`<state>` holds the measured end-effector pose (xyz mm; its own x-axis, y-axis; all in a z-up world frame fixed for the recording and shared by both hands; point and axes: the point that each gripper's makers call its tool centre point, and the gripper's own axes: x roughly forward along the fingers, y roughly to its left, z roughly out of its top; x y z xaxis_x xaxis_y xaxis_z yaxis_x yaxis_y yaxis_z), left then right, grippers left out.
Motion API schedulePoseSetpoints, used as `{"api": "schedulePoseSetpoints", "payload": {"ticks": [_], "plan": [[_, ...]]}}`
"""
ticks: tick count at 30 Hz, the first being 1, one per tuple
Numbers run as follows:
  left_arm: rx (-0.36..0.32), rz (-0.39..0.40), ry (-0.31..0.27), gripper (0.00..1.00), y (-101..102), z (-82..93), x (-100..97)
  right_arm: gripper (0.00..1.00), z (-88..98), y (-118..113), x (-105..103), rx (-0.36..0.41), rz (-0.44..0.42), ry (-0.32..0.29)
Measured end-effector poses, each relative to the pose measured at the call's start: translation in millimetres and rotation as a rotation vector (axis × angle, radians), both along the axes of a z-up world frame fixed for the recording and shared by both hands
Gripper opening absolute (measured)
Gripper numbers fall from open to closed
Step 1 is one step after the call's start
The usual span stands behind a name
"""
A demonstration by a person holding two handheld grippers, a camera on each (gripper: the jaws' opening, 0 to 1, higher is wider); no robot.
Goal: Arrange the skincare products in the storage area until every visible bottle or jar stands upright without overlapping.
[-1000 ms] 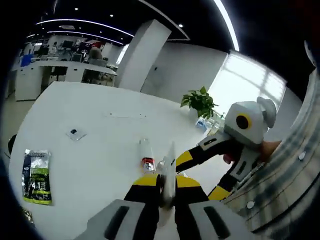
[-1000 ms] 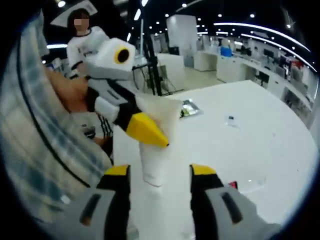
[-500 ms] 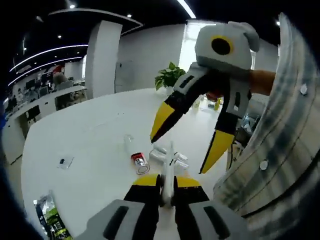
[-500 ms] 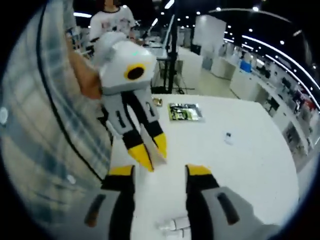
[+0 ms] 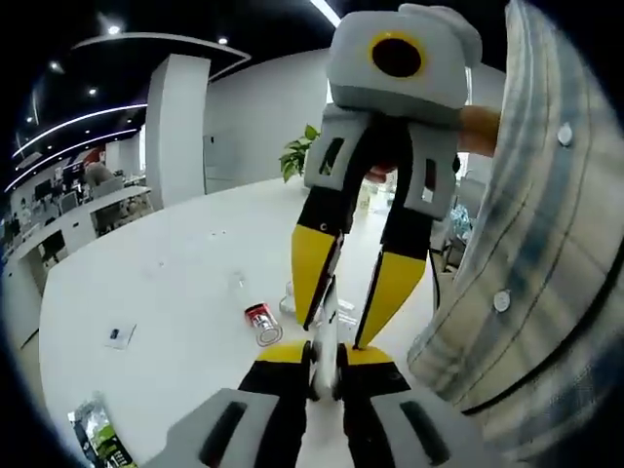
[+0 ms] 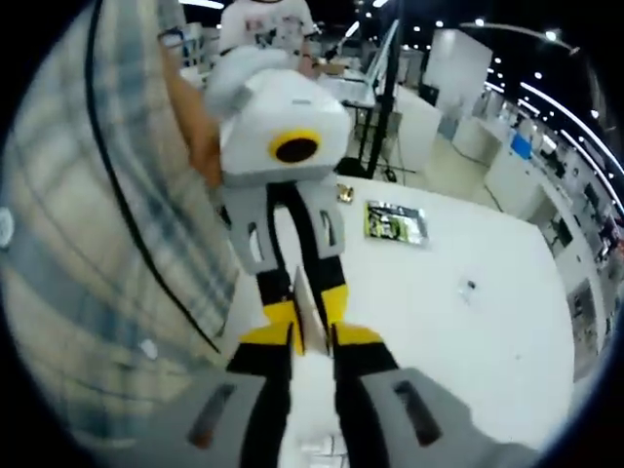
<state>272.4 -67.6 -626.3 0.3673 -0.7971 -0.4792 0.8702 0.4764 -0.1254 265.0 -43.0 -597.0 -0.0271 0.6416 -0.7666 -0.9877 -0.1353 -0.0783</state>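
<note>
The left hand-held gripper [image 5: 325, 357] has its yellow-tipped jaws pressed onto a thin white tube [image 5: 327, 327] that rises edge-on between them; in the right gripper view the same left hand-held gripper [image 6: 304, 325] comes in from above, its jaws pointing down and pinching the flat end of that tube [image 6: 308, 314]; the right hand-held gripper [image 6: 310, 351] meets it from below, its own yellow tips closed in against the lower part of the tube, so both pairs of jaws grip the one tube, held above the white table [image 6: 468, 341]; in the left gripper view the right hand-held gripper [image 5: 341, 310] hangs down from above, its two yellow fingers [image 5: 310, 263] on either side of the tube's upper edge.

Just beyond the jaws in the left gripper view a small bottle with a red label [image 5: 261, 323] lies on its side on the table [image 5: 146, 292]; a pale container [image 5: 289, 302] lies next to it, partly hidden behind the right hand-held gripper's finger, too hidden to name; farther left a small flat packet [image 5: 117, 334] lies well apart, and a green and black pouch [image 5: 96, 436] lies flat near the table's edge; a potted plant [image 5: 299, 156] stands at the far side.

A checked shirt [image 5: 546, 244] fills the right side of that view; in the right gripper view the same shirt [image 6: 97, 244] is on the left, the pouch [image 6: 394, 221] lies beyond the grippers, and another person in a white top [image 6: 263, 15] stands behind.
</note>
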Motion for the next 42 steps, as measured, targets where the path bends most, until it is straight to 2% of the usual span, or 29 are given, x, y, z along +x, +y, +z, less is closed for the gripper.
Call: {"api": "schedulePoseSetpoints", "payload": {"ticks": [5, 6, 7, 12, 17, 21, 25, 31, 33, 38, 42], "plan": [[-0.007, 0.019, 0.041, 0.12, 5, -4.4, -1.3, 0.07, 0.0, 5, -1, -0.002, 0.024, 0.007], [-0.008, 0.024, 0.06, 0.13, 7, -6.0, -1.3, 0.07, -0.1, 6, -2, -0.003, 0.027, 0.012], [-0.013, 0.059, 0.11, 0.15, 10, -7.3, -2.1, 0.07, -0.9, 7, -2, -0.008, 0.03, 0.012], [-0.035, 0.062, 0.097, 0.19, 12, -2.7, -0.9, 0.07, -3.8, 7, -2, -0.03, 0.047, 0.011], [0.02, 0.05, 0.09, 0.27, 18, -9.6, -5.2, 0.11, -10.7, 8, -6, -0.071, 0.067, 0.031], [0.042, 0.044, 0.087, 0.3, 22, -12.5, -9.5, 0.13, -16.6, 13, -10, -0.117, 0.109, 0.006], [0.055, 0.049, 0.083, 0.34, 27, -14.8, -12.5, 0.13, -19.5, 16, -12, -0.143, 0.129, 0.013], [0.052, 0.076, 0.102, 0.36, 34, -16.6, -13.7, 0.08, -25.3, 19, -12, -0.198, 0.15, 0.029], [0.022, 0.092, 0.128, 0.34, 34, -13.3, -14.5, 0.07, -25.7, 20, -13, -0.216, 0.103, 0.072], [0.043, 0.1, 0.111, 0.34, 38, -14.8, -14.8, 0.04, -25.5, 19, -14, -0.231, 0.11, 0.093], [0.045, 0.121, 0.121, 0.34, 44, -17.0, -16.2, 0.03, -25.6, 18, -13, -0.244, 0.101, 0.098]]}}
